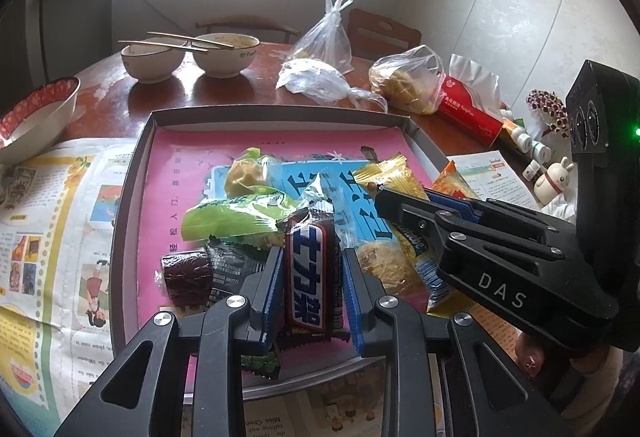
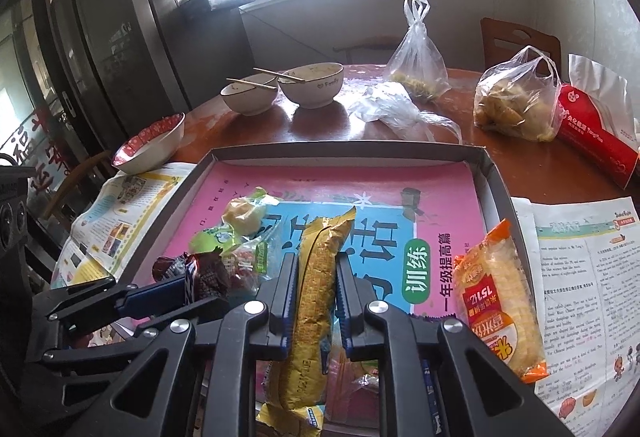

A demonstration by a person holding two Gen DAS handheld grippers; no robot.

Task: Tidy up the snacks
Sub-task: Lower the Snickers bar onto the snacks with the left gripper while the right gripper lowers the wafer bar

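The left gripper [image 1: 312,269] pinched a brown chocolate bar [image 1: 310,269] at the tray's [image 1: 132,173] near edge, its long axis running straight out between the fingers; the right gripper [image 2: 316,277] likewise clamped a yellow cracker pack [image 2: 316,277] lengthwise, nearer the tray's right edge.

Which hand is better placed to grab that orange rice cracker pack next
Neither is free yet: the left hand-held gripper is shut on the chocolate bar, the right hand-held gripper on the yellow pack. The orange pack lies just beside the right one, so right.
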